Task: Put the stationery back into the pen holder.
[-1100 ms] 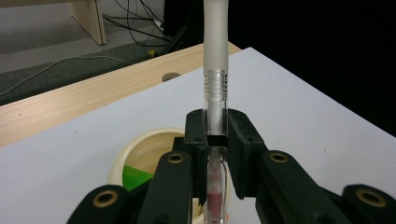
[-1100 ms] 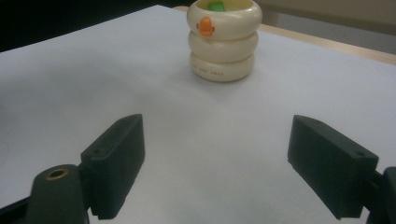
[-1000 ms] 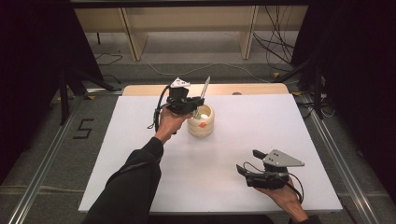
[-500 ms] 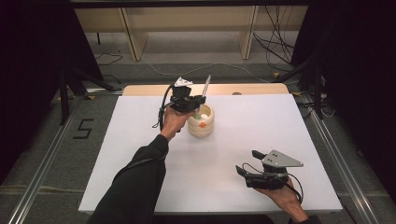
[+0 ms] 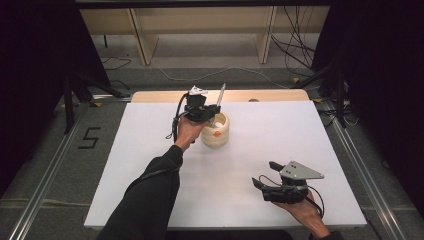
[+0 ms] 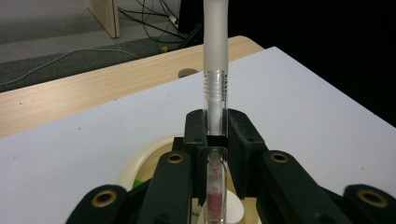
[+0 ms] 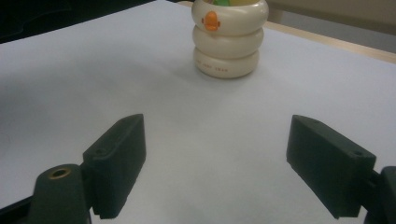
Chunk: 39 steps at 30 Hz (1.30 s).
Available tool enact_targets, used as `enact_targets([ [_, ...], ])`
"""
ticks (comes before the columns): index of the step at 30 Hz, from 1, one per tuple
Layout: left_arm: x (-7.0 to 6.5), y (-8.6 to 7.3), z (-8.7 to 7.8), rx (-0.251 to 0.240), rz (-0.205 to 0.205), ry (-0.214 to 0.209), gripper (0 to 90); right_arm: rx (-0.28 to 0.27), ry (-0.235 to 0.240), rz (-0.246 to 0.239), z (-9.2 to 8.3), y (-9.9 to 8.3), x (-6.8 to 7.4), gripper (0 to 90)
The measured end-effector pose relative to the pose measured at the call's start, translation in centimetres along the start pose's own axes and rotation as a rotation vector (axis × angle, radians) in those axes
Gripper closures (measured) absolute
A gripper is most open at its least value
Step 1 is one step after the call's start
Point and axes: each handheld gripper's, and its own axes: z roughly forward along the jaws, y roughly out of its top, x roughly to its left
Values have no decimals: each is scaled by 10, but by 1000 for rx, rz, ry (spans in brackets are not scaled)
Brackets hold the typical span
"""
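Right gripper (image 5: 265,181) low at the near right of the white surface (image 5: 150,190), held in the person's right hand (image 5: 307,216); its fingers (image 7: 116,156) stand wide apart with nothing between them, aimed across bare surface toward the holder. Mid-surface, well apart from that gripper, sits a cream ribbed pen holder (image 5: 216,132) with an orange mark on its side and a green item showing inside at the rim. Left gripper (image 5: 209,116) sits just over the holder's mouth; its fingers (image 6: 195,135) are clamped on a clear-barrelled pen (image 6: 215,84), which stands nearly upright with its frosted cap rising above the fingers and its lower end inside the holder's opening. Beyond the holder, a bare wooden strip (image 5: 270,95) edges the surface; floor cables (image 5: 295,45) lie farther back.
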Motion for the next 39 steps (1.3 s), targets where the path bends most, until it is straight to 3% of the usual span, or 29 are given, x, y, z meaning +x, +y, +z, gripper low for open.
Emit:
enact_targets([
  [15,4,-8,8,15,-32,26,774,3,3,5,-1,0,0,214],
  [20,2,-4,1,32,-49,32,459,1,2,5,-1,0,0,214],
  [23,1,-1,-6,43,-44,29,372,-1,2,4,-1,0,-1,214],
  [32,-4,-2,-26,59,-22,-5,292,-1,1,3,0,1,0,215],
  [37,-10,-9,-39,66,23,-20,268,0,1,9,-1,1,0,214],
  [39,-12,-13,-49,60,18,-47,265,0,0,7,-1,1,-1,215],
])
